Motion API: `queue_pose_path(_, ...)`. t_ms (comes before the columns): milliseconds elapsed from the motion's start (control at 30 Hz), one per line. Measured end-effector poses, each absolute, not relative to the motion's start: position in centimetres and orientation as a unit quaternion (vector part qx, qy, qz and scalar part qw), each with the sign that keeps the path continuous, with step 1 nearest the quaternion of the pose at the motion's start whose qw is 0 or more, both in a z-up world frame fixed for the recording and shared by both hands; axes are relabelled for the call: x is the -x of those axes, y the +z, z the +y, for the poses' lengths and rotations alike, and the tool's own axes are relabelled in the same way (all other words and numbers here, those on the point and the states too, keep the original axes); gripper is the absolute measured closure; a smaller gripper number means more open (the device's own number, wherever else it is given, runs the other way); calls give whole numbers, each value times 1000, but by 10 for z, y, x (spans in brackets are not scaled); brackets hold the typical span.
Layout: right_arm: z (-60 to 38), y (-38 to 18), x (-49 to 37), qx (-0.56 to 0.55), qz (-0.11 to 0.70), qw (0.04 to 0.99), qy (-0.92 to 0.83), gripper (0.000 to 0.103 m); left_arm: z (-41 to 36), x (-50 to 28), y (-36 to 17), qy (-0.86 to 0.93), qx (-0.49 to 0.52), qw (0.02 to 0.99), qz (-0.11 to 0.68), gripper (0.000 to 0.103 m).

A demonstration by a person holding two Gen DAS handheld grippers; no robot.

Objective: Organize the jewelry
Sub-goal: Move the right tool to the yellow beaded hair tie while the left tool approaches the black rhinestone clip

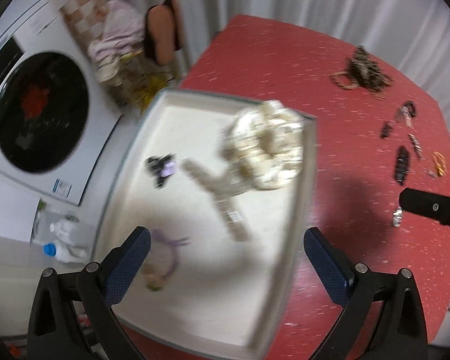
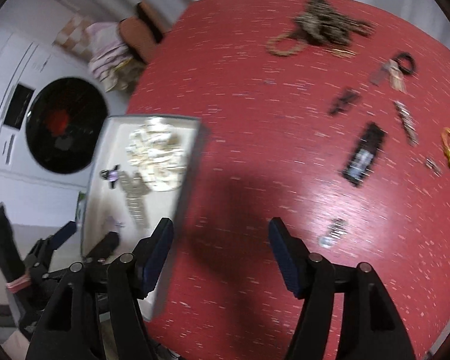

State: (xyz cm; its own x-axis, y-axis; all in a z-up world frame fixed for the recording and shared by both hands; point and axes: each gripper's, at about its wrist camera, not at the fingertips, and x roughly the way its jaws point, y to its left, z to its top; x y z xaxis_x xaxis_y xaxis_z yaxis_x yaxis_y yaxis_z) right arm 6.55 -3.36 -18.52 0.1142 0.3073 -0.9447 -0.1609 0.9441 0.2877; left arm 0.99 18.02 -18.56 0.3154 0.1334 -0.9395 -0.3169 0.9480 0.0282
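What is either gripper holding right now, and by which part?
Nothing. The left gripper is open above the tray, and the right gripper is open above the red table. No item sits between either pair of fingers.

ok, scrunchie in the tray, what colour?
Cream scrunchie, clearest in the left wrist view.

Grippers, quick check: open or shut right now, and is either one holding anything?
Left gripper: open, nothing between its fingers, over the white tray.
Right gripper: open, holding nothing, over the red table.
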Motion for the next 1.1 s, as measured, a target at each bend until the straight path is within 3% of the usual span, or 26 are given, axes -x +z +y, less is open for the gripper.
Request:
queue_pose_path(33,-42,-185,-65,-60,645,747,150,20,171,-15,-183,129,77,810,567,1)
queue_pose_path(600,-218,-193,-73,-108,631,768,3,20,47,-82,-192,35,30,815,577,1)
queue_pose_path(1100,-287,-202,-107,-108,612,782,-39,20,-14,-136,-217,1,12,813,582,1)
